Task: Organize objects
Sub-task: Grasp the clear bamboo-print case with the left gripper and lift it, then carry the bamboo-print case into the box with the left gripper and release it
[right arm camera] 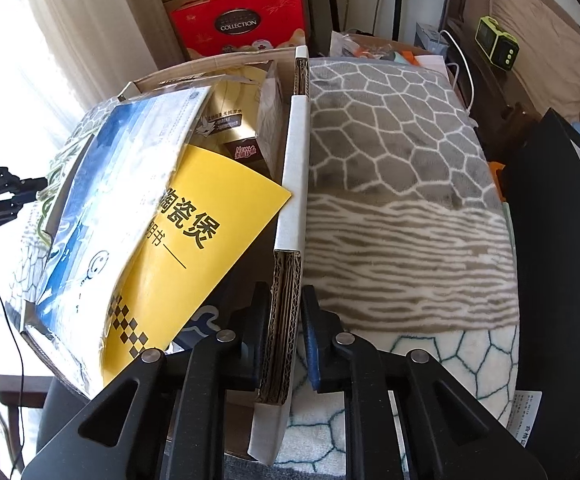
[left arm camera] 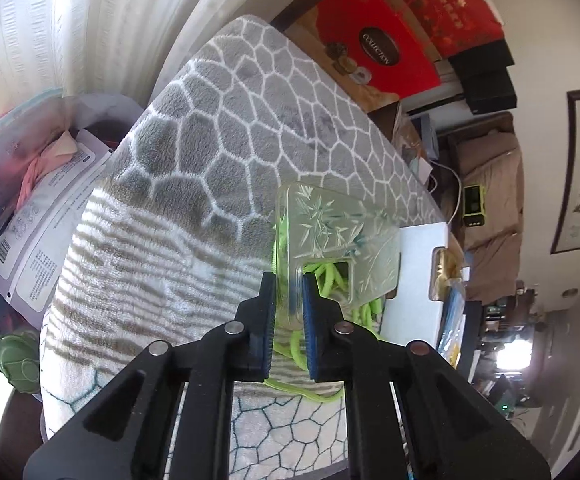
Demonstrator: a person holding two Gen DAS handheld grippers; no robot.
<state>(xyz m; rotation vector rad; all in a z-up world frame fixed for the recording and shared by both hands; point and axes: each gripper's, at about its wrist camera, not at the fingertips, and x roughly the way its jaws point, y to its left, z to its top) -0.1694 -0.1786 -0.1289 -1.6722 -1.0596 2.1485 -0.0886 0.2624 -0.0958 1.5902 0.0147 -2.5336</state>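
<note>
Your left gripper [left arm camera: 288, 322] has its blue pads [left arm camera: 310, 320] nearly together, clamped on the edge of a clear phone case [left arm camera: 329, 236] etched with bamboo leaves, which stands out toward 12 o'clock. Behind the case, at about 1 o'clock, a coiled lime-green cord [left arm camera: 329, 280] lies on the patterned grey blanket [left arm camera: 226, 128], just beside the white cardboard box [left arm camera: 413, 276].

Your right gripper [right arm camera: 286, 336] is narrowed around the box's corrugated wall [right arm camera: 290, 240], one finger on each side. Inside the box, toward 10 o'clock, a yellow booklet [right arm camera: 206, 240] lies under a blue-and-white packet [right arm camera: 130, 184]. The blanket spreads at 1 o'clock. Farther off, at 11 o'clock, stands a red gift box [right arm camera: 238, 20] marked COLLECTION.
</note>
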